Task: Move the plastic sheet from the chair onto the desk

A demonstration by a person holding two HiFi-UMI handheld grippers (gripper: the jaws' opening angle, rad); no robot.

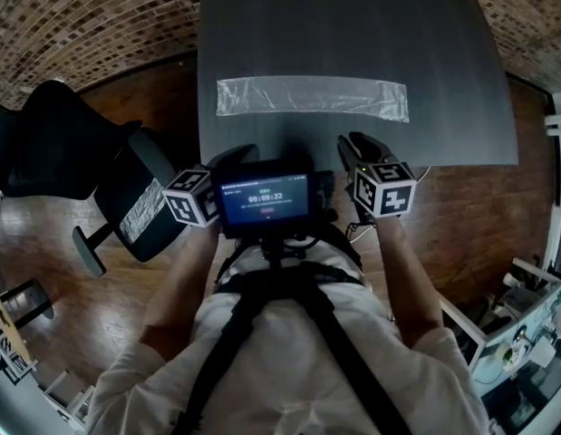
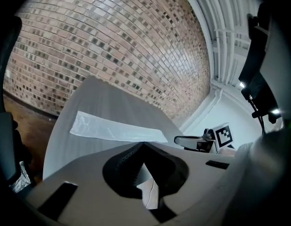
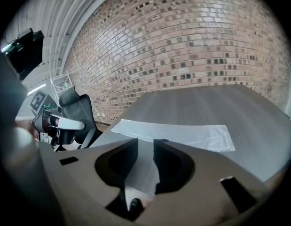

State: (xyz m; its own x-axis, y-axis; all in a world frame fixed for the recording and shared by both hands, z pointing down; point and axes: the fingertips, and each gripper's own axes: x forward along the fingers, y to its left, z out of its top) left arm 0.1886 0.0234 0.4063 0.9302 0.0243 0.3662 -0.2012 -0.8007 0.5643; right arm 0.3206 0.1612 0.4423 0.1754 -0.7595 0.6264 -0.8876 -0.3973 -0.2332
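A long clear plastic sheet [image 1: 312,98] lies flat across the dark grey desk [image 1: 353,25], a little back from its near edge. It also shows in the left gripper view [image 2: 112,128] and the right gripper view [image 3: 178,133]. My left gripper [image 1: 246,152] hovers at the desk's near edge, short of the sheet, jaws shut with nothing in them [image 2: 143,144]. My right gripper [image 1: 357,143] is beside it at the same edge, its jaws a narrow gap apart and empty [image 3: 145,140]. Neither gripper touches the sheet.
A black office chair [image 1: 62,143] stands left of the desk, with a crinkled clear sheet [image 1: 142,208] on its seat. A small screen [image 1: 265,198] sits on the person's chest. White racks with clutter [image 1: 525,324] line the right side. The floor [image 1: 461,225] is wooden.
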